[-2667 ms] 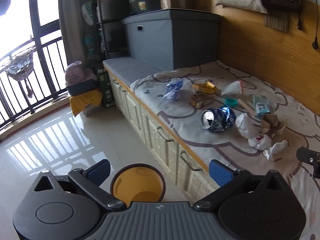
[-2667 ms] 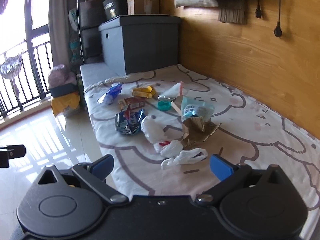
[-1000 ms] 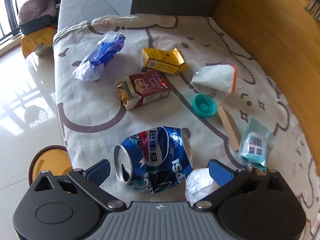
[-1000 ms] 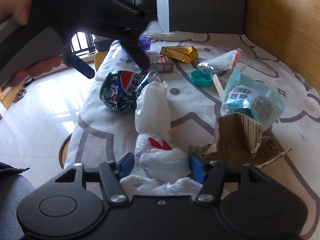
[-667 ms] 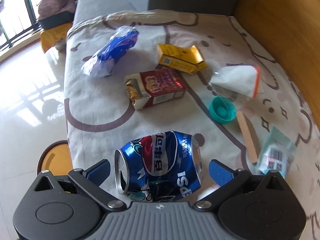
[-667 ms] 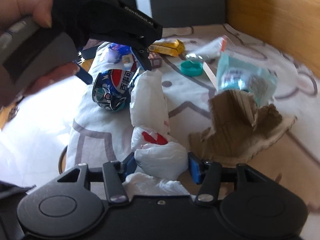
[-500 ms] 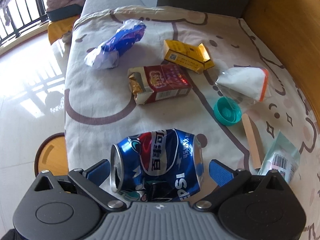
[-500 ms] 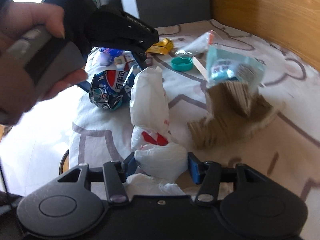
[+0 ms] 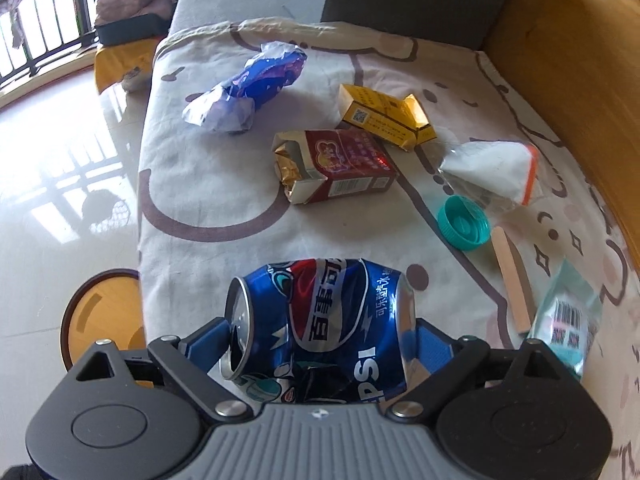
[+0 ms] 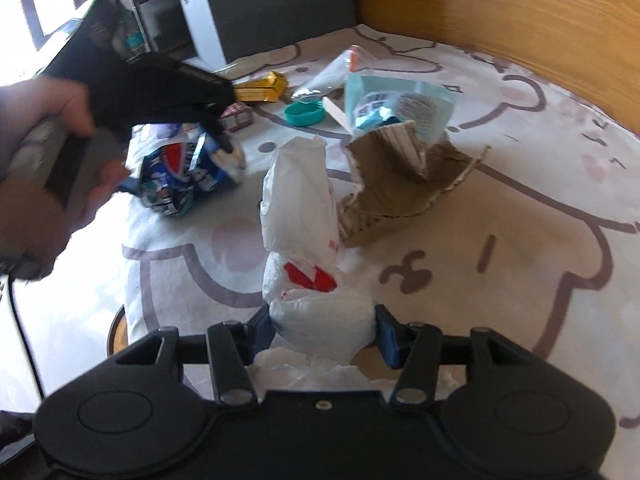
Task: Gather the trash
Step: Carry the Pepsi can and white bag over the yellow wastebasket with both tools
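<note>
A crushed blue cola can (image 9: 320, 320) lies on its side on the patterned bed sheet (image 9: 208, 184), between the fingers of my left gripper (image 9: 320, 344). The jaws are closing and both blue pads touch the can's ends. The right wrist view shows the same can (image 10: 188, 176) under the left gripper (image 10: 216, 140), with a hand on its handle. My right gripper (image 10: 322, 328) is shut on the near wad of a white plastic bag (image 10: 300, 208) with red print; the rest of the bag stands up in front. A yellow bin (image 9: 100, 312) sits on the floor beside the bed.
On the sheet beyond the can lie a red cigarette pack (image 9: 340, 168), a yellow pack (image 9: 384, 116), a blue wrapper (image 9: 248, 88), a teal cap (image 9: 464, 222), a wooden stick (image 9: 514, 280), a clear bag (image 9: 492, 168) and a teal packet (image 9: 568, 316). Torn cardboard (image 10: 400, 184) stands right of the bag. A wooden wall (image 9: 580, 40) bounds the right.
My left gripper has come down around the can and its jaws have narrowed onto the can's ends. My right gripper has tightened on the bag wad and rolled, tilting its view.
</note>
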`<action>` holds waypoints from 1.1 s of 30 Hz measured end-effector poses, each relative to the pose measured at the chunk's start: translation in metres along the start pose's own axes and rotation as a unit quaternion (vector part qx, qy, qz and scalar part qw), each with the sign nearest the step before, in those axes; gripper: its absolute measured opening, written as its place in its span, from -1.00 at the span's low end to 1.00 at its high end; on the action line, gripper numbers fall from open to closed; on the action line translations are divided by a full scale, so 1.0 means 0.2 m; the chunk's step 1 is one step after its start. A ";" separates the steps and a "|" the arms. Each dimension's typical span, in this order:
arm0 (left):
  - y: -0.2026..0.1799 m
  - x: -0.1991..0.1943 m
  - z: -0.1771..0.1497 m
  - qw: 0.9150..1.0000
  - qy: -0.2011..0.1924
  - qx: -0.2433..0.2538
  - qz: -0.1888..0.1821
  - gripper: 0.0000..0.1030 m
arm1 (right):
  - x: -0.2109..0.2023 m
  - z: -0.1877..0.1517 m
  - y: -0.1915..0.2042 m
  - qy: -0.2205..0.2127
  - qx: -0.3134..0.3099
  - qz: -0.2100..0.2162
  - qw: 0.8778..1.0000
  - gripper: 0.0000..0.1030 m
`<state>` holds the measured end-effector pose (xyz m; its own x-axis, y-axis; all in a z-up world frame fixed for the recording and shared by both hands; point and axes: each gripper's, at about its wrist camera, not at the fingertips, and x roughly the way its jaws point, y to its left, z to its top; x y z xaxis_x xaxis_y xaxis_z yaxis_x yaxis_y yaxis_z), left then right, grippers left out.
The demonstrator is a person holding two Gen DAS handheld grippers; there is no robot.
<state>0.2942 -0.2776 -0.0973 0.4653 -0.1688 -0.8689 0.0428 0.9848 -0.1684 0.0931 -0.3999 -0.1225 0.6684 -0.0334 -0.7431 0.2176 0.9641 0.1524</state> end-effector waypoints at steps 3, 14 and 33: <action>0.04 -0.06 -0.03 1.000 -0.014 0.024 -0.012 0.83 | -0.02 -0.01 0.00 0.000 0.007 -0.013 1.000 0.03; 0.25 -0.32 -0.17 0.990 -0.079 0.098 -0.058 0.81 | -0.13 -0.01 0.06 -0.024 0.021 -0.037 0.999 0.02; 0.79 -0.63 -0.40 0.979 -0.161 0.105 -0.062 0.80 | -0.24 0.05 0.34 -0.064 -0.002 -0.053 0.997 0.02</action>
<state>0.1728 -0.1041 -0.0520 0.6985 -0.2994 -0.6499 0.2819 0.9499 -0.1346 0.0831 -0.3360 -0.0705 0.7270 -0.1684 -0.6656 0.2890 0.9544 0.0742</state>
